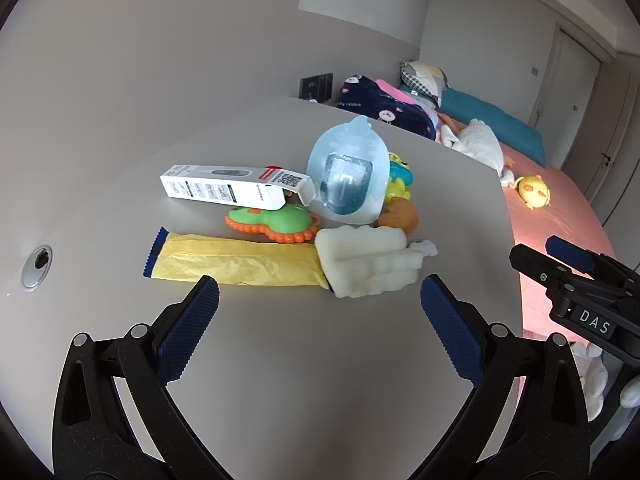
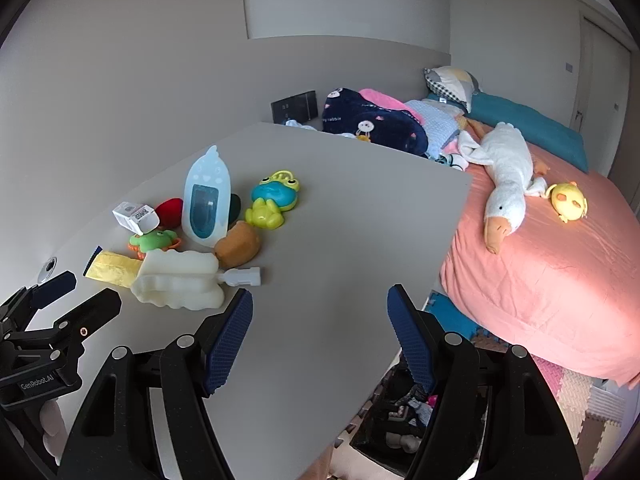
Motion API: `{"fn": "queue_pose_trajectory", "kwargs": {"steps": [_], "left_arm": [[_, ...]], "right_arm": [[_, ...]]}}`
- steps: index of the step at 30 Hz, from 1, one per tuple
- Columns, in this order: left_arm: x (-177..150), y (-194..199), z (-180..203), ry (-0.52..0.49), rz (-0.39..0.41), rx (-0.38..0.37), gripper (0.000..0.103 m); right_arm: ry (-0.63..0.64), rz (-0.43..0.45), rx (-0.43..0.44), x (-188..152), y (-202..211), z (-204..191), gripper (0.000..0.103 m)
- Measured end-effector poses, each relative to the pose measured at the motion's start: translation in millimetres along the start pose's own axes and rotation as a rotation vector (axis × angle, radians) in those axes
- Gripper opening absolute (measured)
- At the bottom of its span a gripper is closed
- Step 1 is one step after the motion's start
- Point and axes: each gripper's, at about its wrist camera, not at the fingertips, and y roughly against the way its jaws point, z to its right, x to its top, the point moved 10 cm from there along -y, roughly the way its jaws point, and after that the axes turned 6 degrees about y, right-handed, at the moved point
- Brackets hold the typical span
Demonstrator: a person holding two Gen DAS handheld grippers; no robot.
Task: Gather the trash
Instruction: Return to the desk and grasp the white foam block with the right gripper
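Crumpled yellow paper wrapper with blue serrated end (image 1: 236, 261) lies crosswise on grey table (image 1: 320, 360), just ahead of left hand-held gripper (image 1: 320, 296), nearer one; both hand-held grippers wide, empty, right (image 2: 320, 302) offset rightward.

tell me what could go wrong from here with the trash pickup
1. The yellow wrapper lies partly under the white foam piece, so pulling it may drag the foam along.
2. The white box rests on the green toy beside the upright blue package; lifting it could topple that.
3. Both the left gripper and right gripper are open and close together, so they might collide.
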Motion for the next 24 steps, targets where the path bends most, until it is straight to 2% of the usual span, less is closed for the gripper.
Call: {"fn": "queue_pose_trajectory", "kwargs": {"steps": [9,16,24], "left_arm": [[5,-7,-46,0.045,-0.024,0.013,0.097],[6,-16,-73,0.036,-0.055,0.037,0.097],[5,-24,-74,-0.074,-0.079,0.02,0.097]], "right_arm": [[0.131,-0.018,0.088,3,-16,-58,0.071],[0.246,-0.037,0.124,2,-30,-94,0.071],[0.397,-0.046,0.142,8,-50,-122,0.079]]}}
